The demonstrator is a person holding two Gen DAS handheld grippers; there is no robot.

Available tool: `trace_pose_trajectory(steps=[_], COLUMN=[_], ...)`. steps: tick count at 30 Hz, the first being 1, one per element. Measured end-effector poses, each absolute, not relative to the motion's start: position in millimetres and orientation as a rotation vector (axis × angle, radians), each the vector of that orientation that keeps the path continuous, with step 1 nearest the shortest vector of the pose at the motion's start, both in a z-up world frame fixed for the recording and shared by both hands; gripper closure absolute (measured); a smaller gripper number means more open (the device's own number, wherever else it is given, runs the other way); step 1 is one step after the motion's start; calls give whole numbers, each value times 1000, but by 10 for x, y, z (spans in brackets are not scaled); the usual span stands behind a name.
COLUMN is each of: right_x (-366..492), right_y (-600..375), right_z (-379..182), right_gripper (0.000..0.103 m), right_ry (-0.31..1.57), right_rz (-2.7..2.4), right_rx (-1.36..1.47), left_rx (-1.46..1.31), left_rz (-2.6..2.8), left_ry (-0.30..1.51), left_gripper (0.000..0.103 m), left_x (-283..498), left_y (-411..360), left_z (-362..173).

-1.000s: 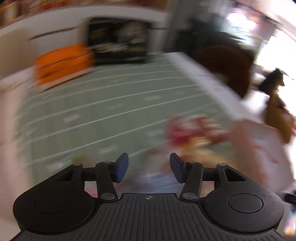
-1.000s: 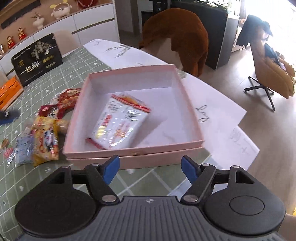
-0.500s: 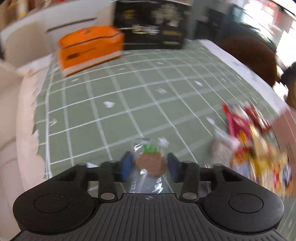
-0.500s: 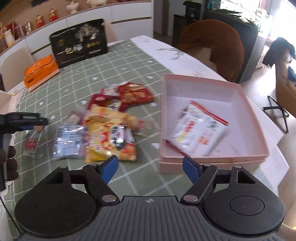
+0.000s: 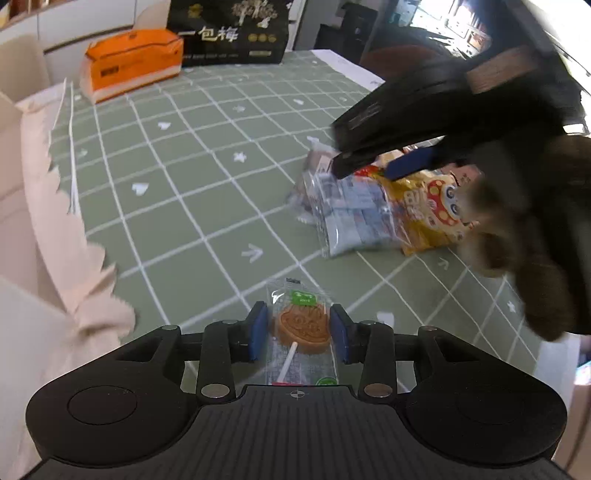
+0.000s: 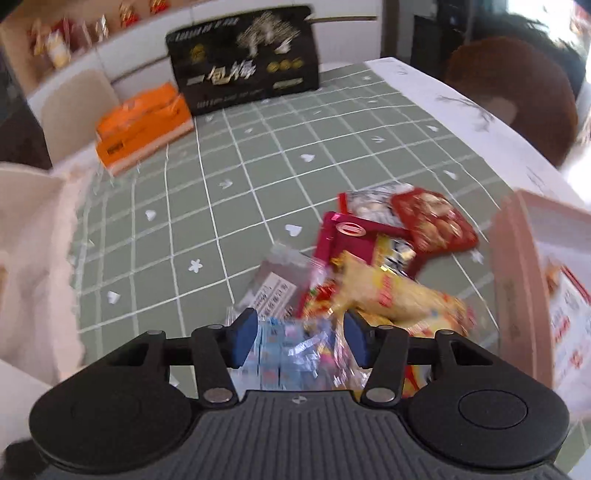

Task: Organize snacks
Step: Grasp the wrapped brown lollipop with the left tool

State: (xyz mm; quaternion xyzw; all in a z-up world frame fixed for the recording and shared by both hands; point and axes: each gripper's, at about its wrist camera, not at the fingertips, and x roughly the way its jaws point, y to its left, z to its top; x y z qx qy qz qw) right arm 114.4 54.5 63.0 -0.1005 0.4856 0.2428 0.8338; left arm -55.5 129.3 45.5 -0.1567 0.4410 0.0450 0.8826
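Two grabs in hand: left gripper [image 5: 298,332] straddles the lollipop [image 5: 302,330], jaws just beside the wrapper, not clamped; right gripper [image 6: 300,341], jaws apart, over the blue packet [image 6: 284,354]; next, squeeze, carry right to the pink box [image 6: 517,280].

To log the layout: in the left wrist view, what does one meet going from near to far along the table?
Left gripper around the lollipop → blue pack → orange box → black bag.
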Motion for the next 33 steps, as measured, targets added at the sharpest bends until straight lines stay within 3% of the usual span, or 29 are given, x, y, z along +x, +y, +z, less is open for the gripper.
trace_pose_trajectory(steps=[5,15,18,20,25,29,33], right_x=[1070,363,296,343,463,644,798], right_y=[651,-194,-387,-451,-194,149,478], right_z=[507,342,371,423,548,522,414], right_gripper=[51,52,48,37,36,19,19], right_ry=[1052,1092,1079,1086,1069,1061,1063], right_rz=[530,541,511,507,543,540,499], right_rx=[-247,-322,-321,-262,-164,-153,-235], left_rx=[-343,-393,-390,-386,-379,-357,-380], left_rz=[87,104,122,143,176,169,158], left_ry=[911,897,891,892,896,899,894], left_gripper=[61,61,61,61,61,61,61], left_x=[-617,-745,-762,-778,-838,-860,-876], left_y=[1339,1270,1237,1233,1266,1252,1291], left_z=[448,440,439,443,453,457,453])
